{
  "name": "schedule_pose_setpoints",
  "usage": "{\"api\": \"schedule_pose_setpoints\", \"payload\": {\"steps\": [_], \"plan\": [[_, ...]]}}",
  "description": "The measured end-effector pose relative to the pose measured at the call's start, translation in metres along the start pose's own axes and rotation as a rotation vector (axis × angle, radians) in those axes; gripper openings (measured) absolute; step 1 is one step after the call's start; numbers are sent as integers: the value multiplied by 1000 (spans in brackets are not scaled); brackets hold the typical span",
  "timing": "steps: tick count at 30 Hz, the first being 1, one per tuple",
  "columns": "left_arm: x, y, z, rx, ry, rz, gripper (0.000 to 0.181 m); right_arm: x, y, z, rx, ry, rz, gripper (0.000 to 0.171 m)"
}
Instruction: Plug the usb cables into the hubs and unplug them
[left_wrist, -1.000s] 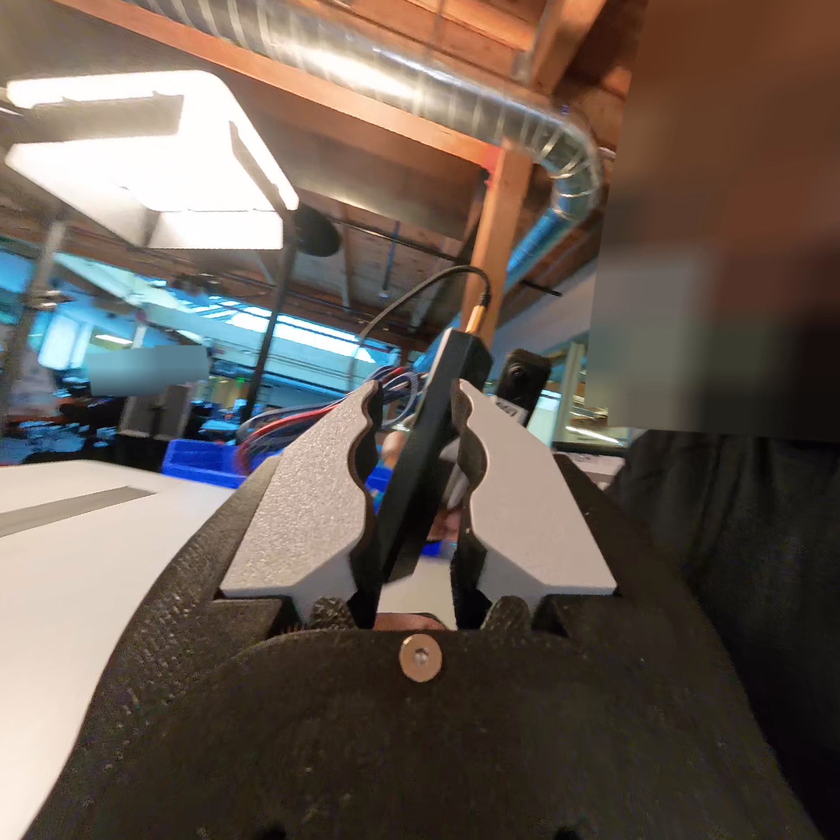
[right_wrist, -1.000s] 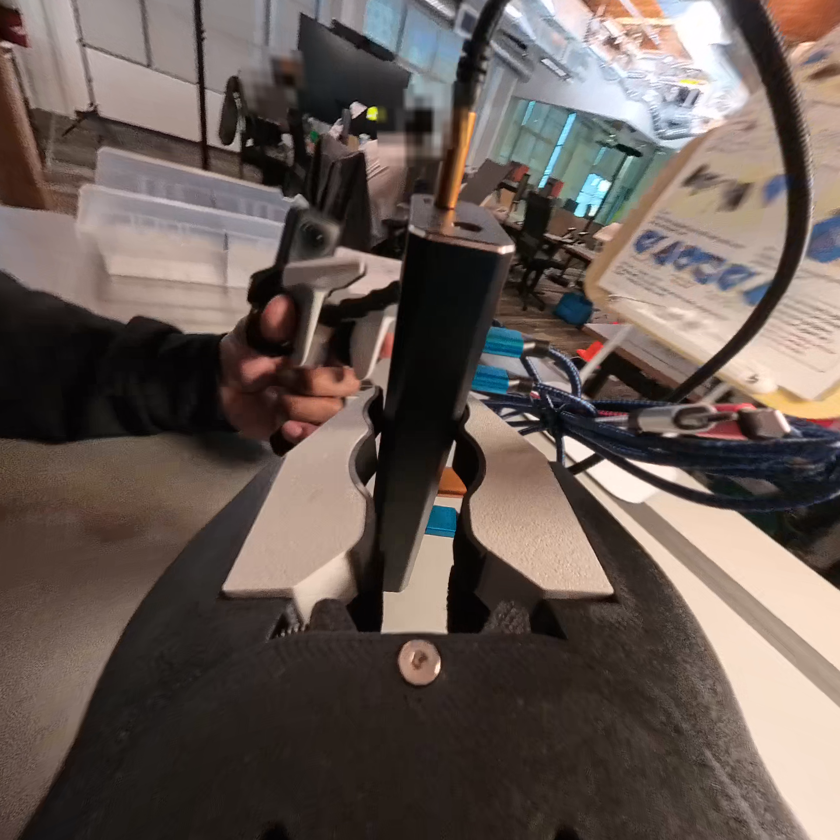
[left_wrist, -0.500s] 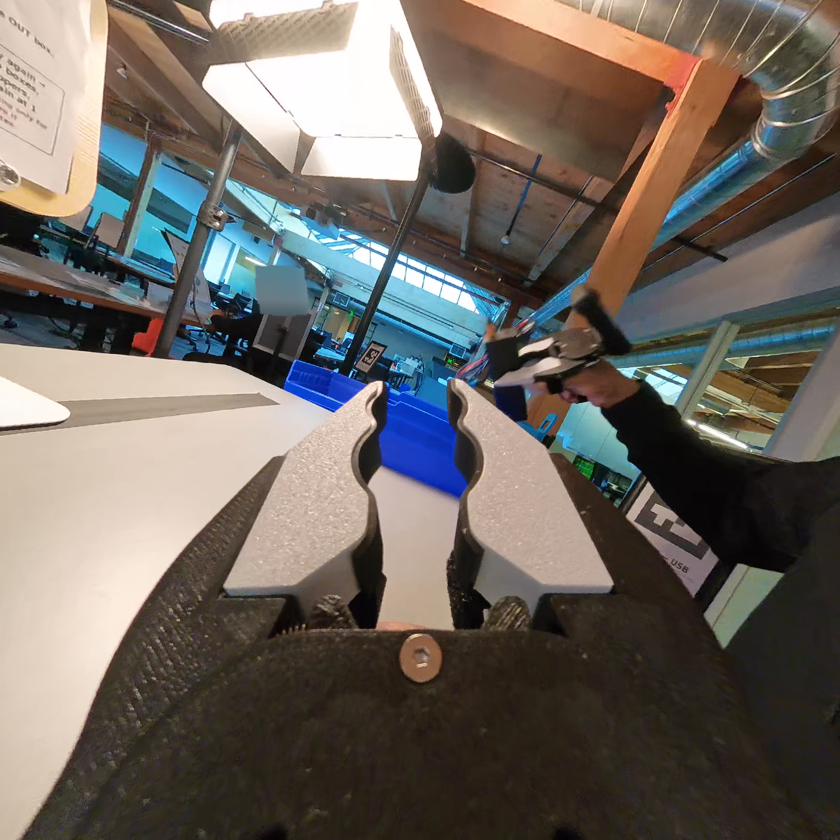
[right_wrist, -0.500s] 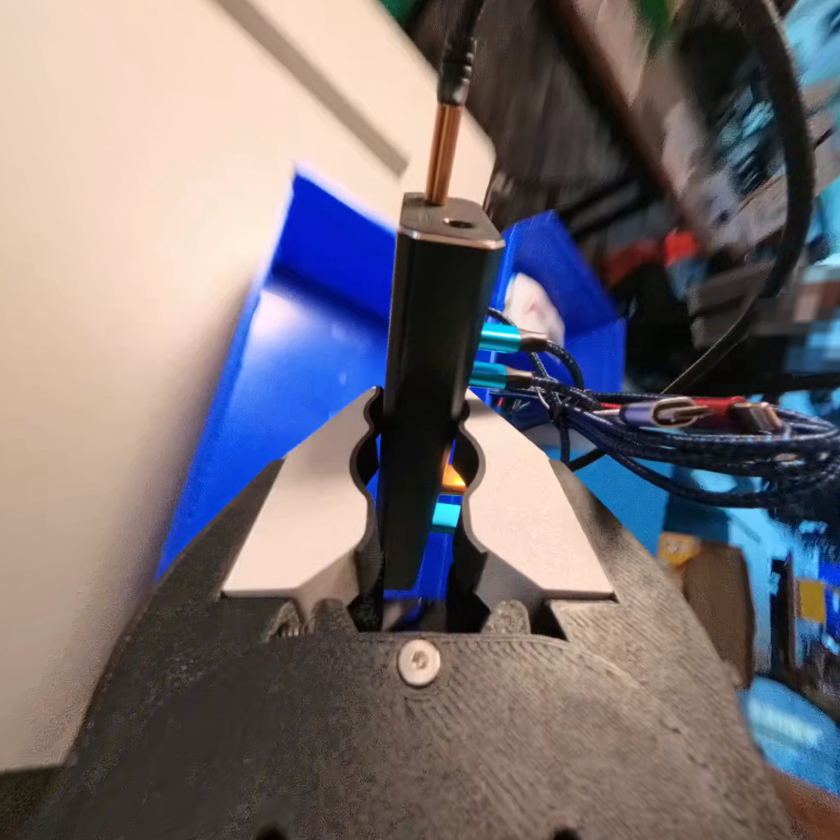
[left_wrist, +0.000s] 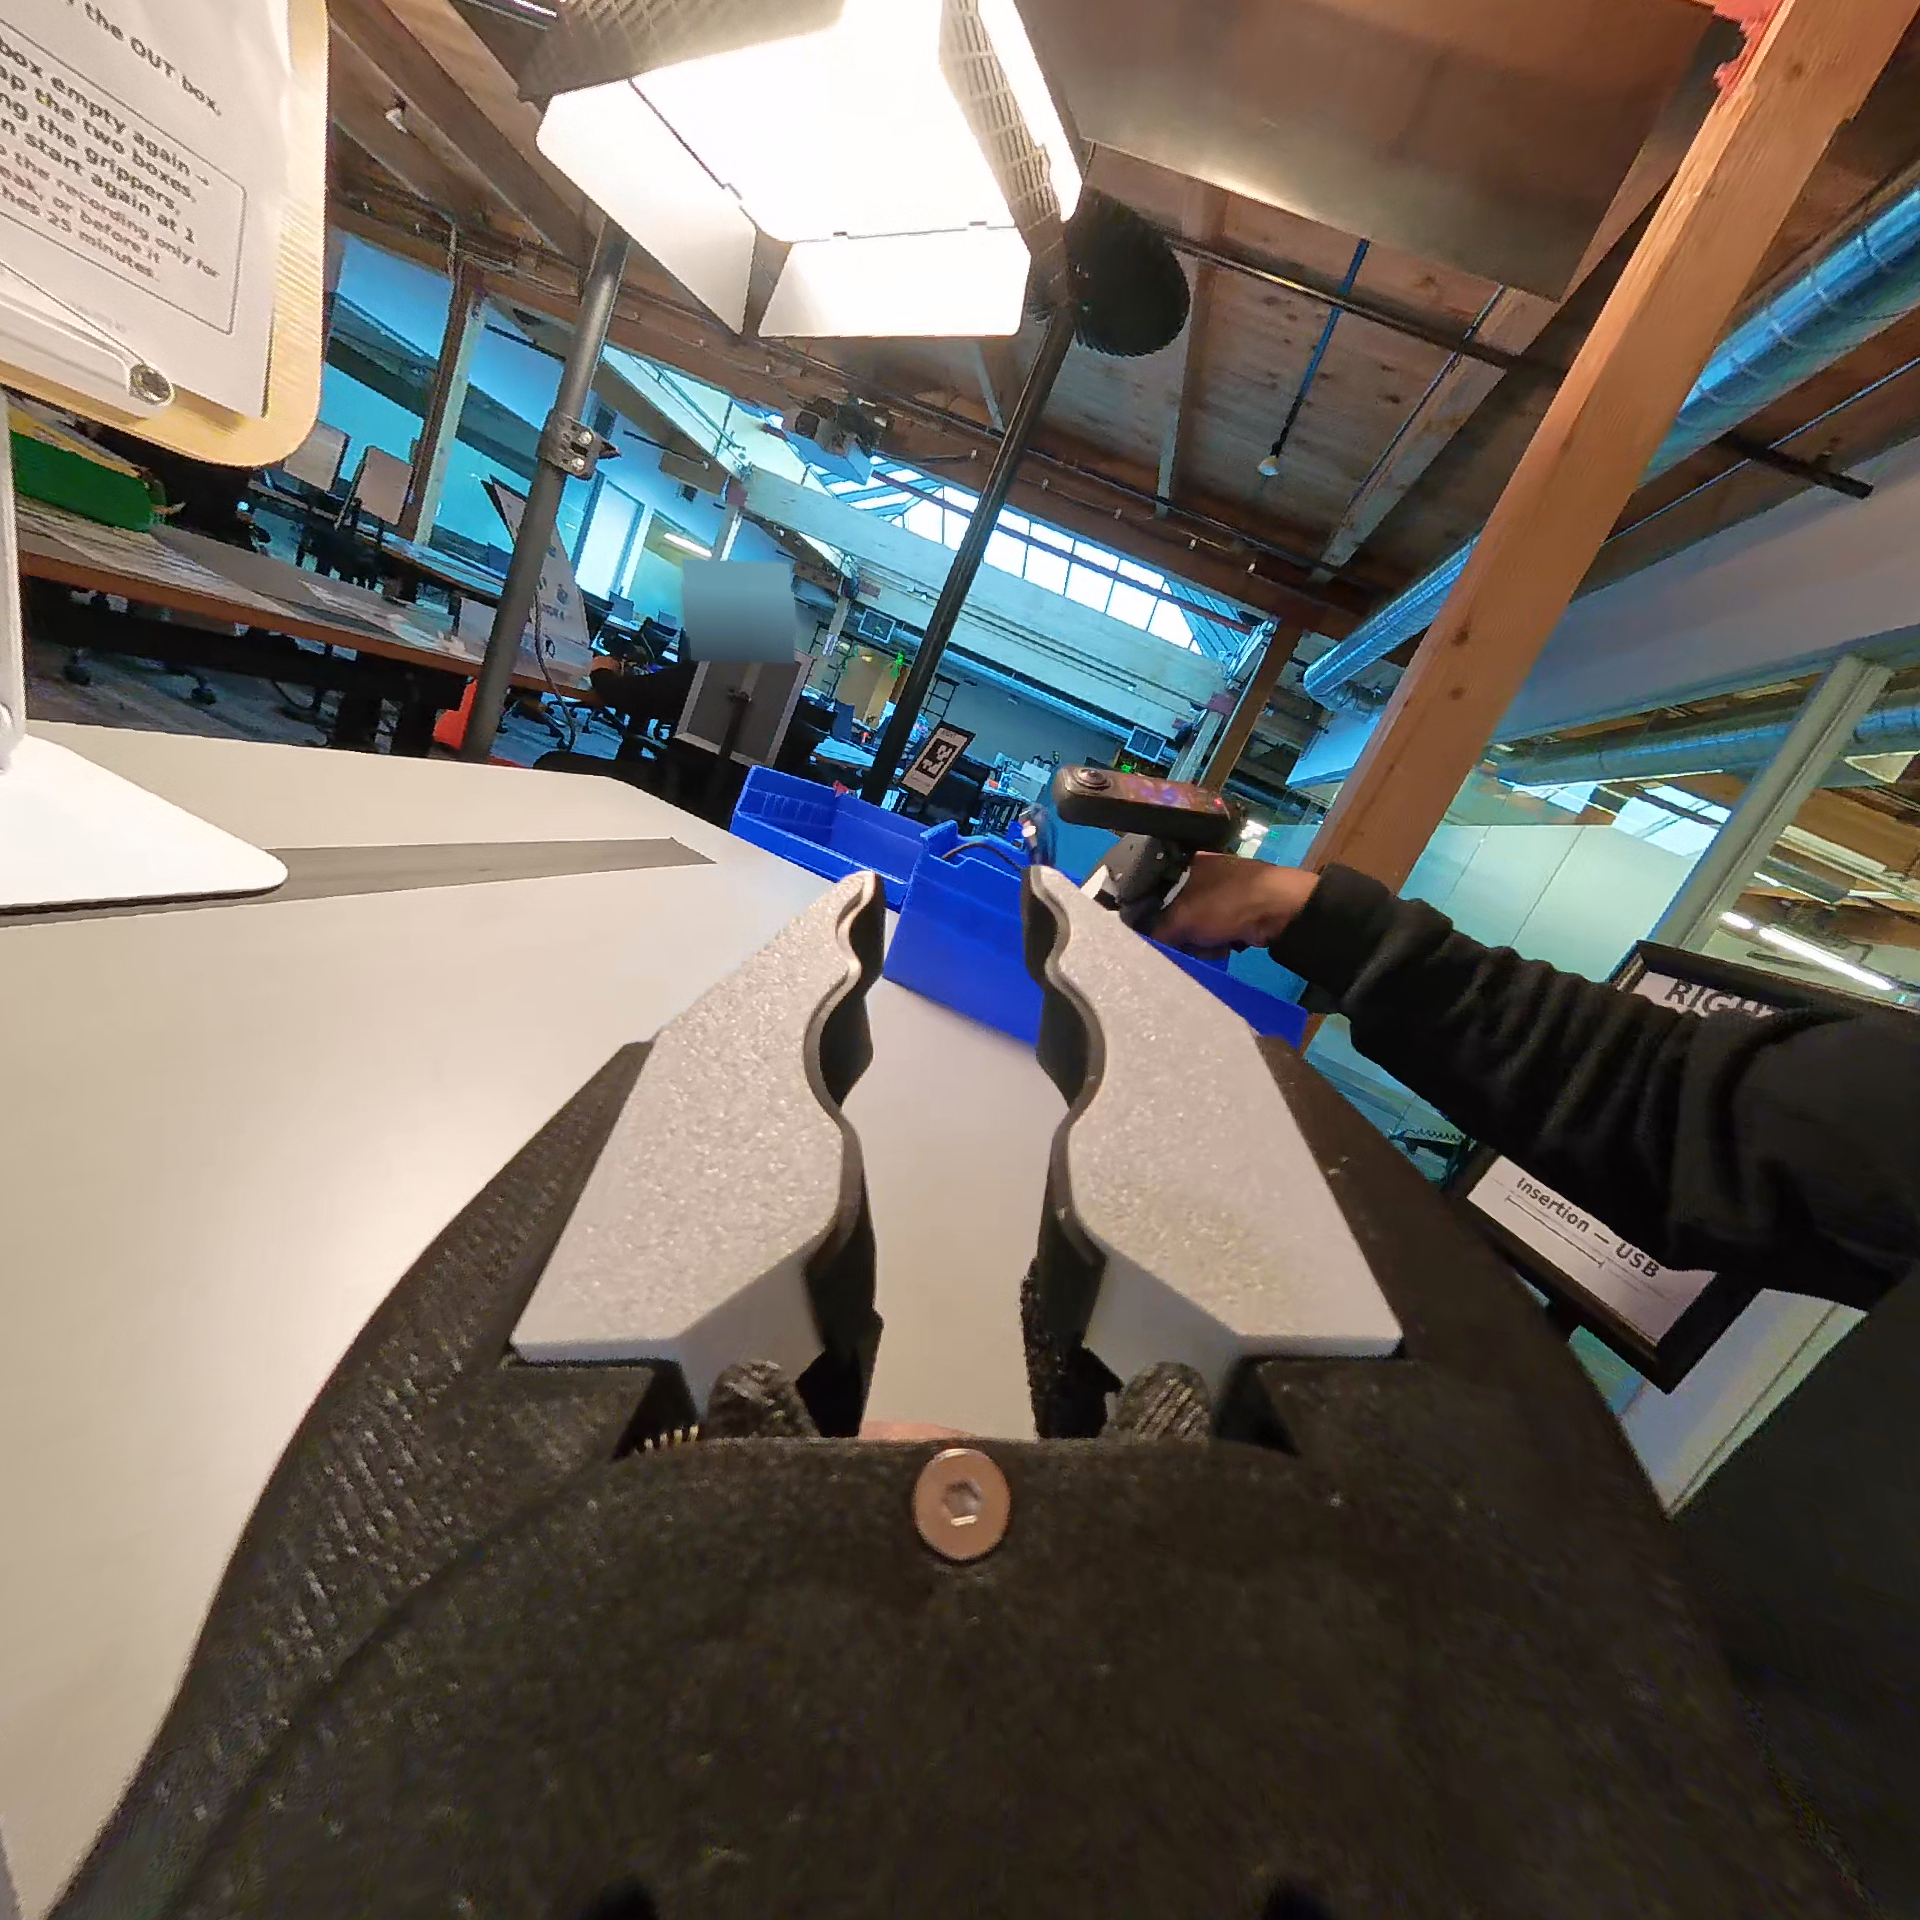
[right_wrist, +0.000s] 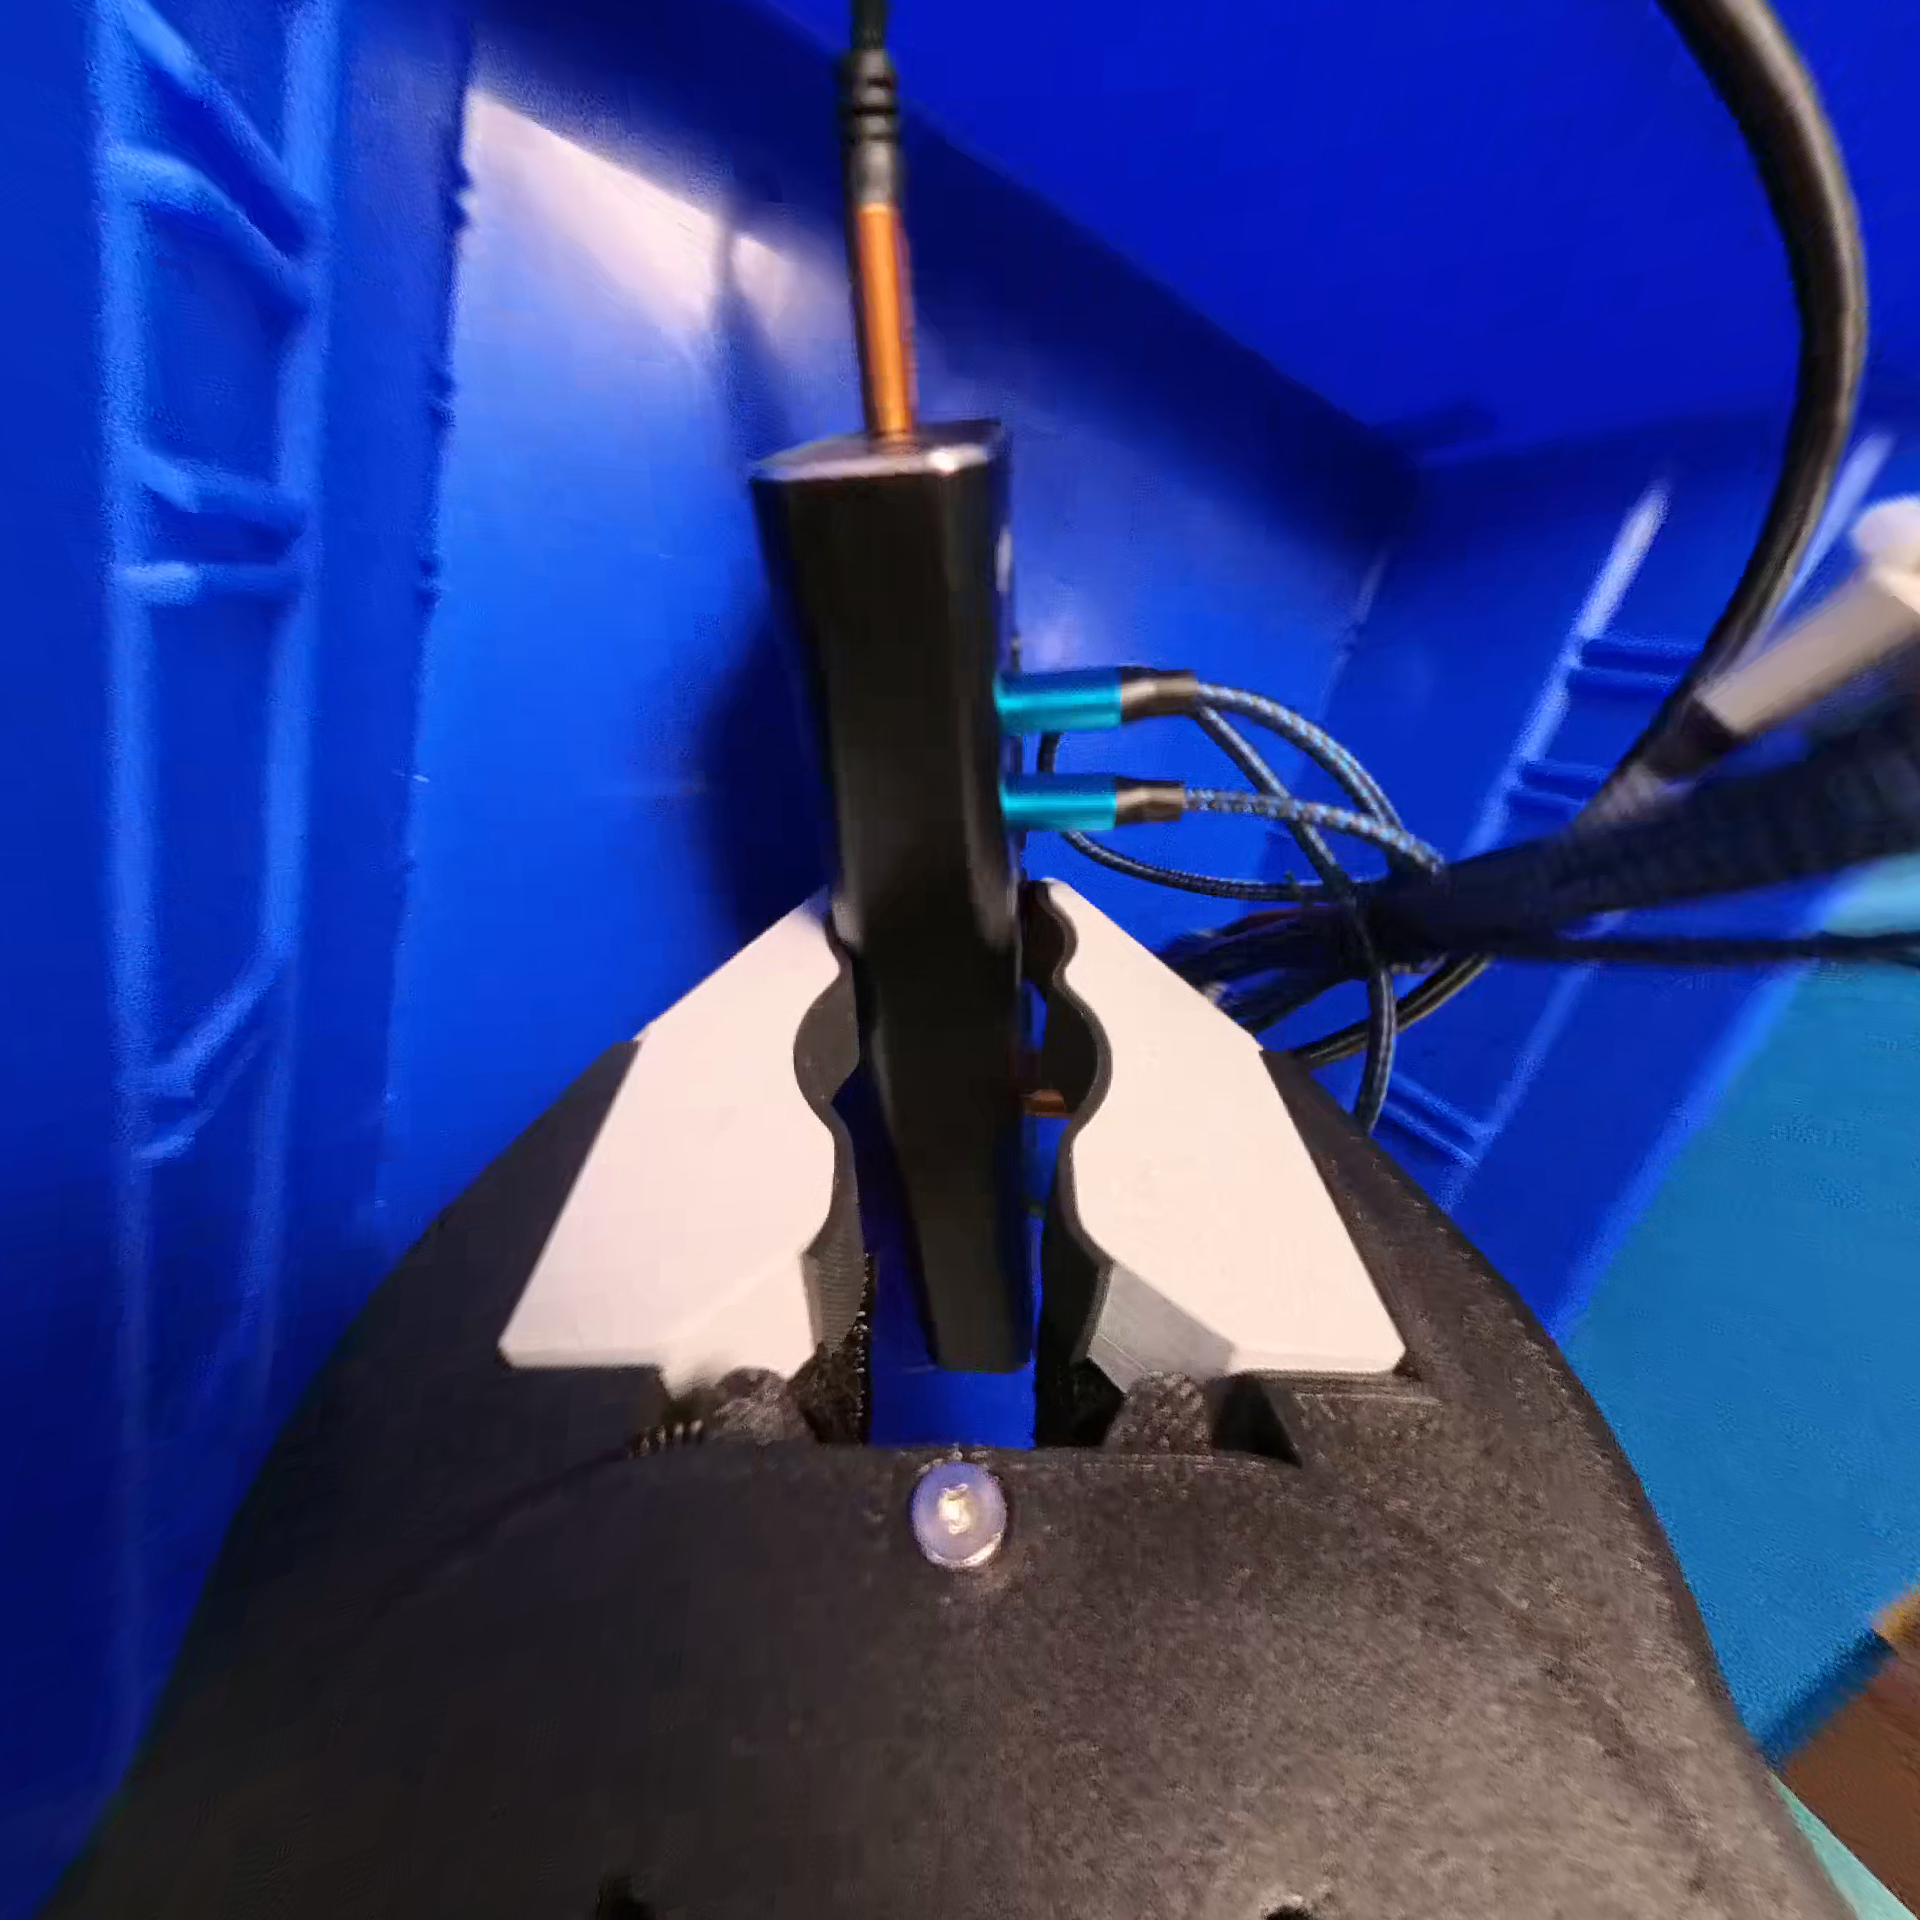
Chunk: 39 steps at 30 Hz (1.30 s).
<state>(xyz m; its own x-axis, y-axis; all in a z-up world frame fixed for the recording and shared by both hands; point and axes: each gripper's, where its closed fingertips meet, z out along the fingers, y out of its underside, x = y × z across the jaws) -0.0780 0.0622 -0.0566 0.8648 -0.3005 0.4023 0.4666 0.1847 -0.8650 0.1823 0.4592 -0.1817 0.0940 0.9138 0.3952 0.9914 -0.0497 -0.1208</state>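
In the left wrist view, your left hand-held gripper (left_wrist: 954, 914) is released and holds nothing, low in the centre of the frame above the grey worktop (left_wrist: 312, 1039). Behind its tips stands the blue bin (left_wrist: 966, 935), and right of centre your right hand (left_wrist: 1226, 904) reaches to it; the hub is hidden there. Only the right wrist view shows it: your right hand-held gripper (right_wrist: 935, 914) is clenched on the black hub (right_wrist: 914, 831) inside the bin (right_wrist: 260, 727). Two teal-plugged usb cables (right_wrist: 1070, 707) sit in the hub's right side.
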Motion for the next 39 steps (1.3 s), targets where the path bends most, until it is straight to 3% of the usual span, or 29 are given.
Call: {"api": "schedule_pose_setpoints", "payload": {"steps": [4, 7, 11, 15, 17, 20, 24, 27, 32, 35, 39], "plan": [[-1, -5, -1, 5, 1, -3, 28, -8, 1, 3, -10, -38, 13, 46], [1, -8, -3, 10, 4, -3, 28, -5, 1, -15, 58, -52, 53, 54], [4, -11, -3, 10, 17, 9, 28, 22, 1, -61, 182, 14, 125, 56], [4, -6, 0, -55, -26, 106, 33, 35, -11, -132, 375, 125, 127, 56], [7, -4, 2, -87, -41, 166, 40, 3, -35, -165, 524, 73, 18, 56], [12, -8, 4, -104, -61, 234, 53, -88, -70, -193, 711, -116, -208, 57], [15, -40, -7, -67, -135, 293, 82, -219, -91, -183, 776, -428, -483, 72], [7, -67, -38, -79, -272, 373, 99, -286, -96, -156, 749, -579, -632, 87], [-28, -79, -125, -221, -552, 465, 101, -340, -108, -138, 783, -739, -718, 115], [-48, -63, -153, -388, -632, 409, 99, -350, -119, -124, 765, -701, -760, 111], [-75, -26, -156, -696, -685, 332, 99, -369, -119, -124, 744, -777, -852, 86]]}}
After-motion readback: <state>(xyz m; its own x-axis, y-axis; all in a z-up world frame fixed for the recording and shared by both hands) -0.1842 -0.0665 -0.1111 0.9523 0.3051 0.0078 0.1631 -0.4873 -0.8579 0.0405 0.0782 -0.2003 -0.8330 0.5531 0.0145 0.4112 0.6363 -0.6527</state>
